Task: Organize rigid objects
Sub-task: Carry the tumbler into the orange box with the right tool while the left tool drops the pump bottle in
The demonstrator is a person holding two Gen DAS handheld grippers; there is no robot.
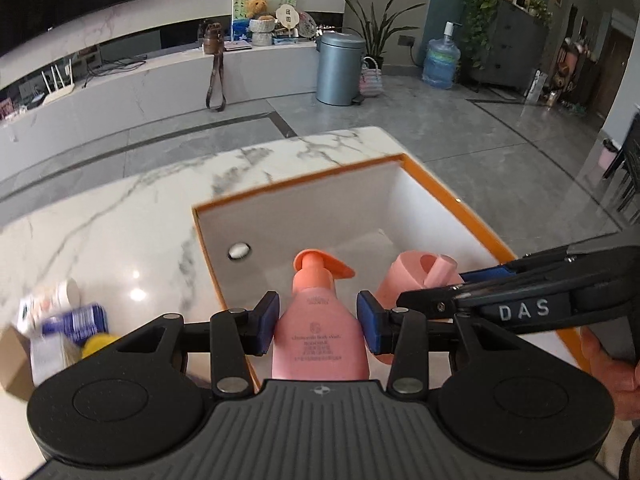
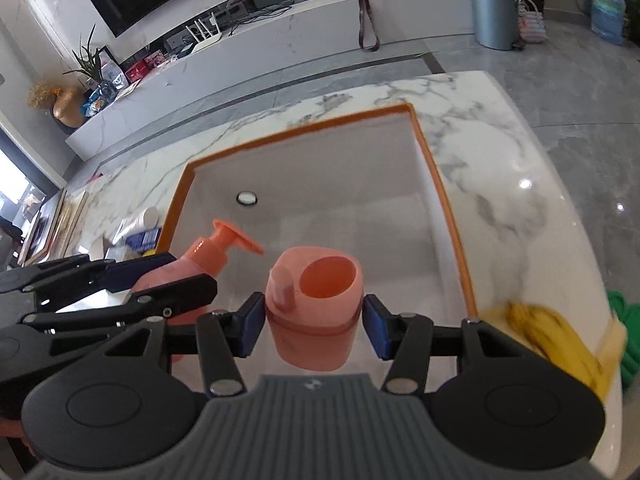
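on the far left of the marble table (image 1: 120, 216) lies a blurred clutter of small items (image 1: 60, 320), just outside the orange-rimmed white box (image 1: 436, 184). next, the left gripper (image 1: 318, 326) is clamped on the pink pump bottle (image 1: 320, 332), its blue pads pressed to both sides, the bottle upright over the box's near left part. beside it to the right, the right gripper (image 2: 315, 320) holds a pink cup (image 2: 316, 312) with its mouth facing the camera; the left pad touches it, the right pad looks barely apart. farthest right, bananas (image 2: 560, 336) rest outside the box.
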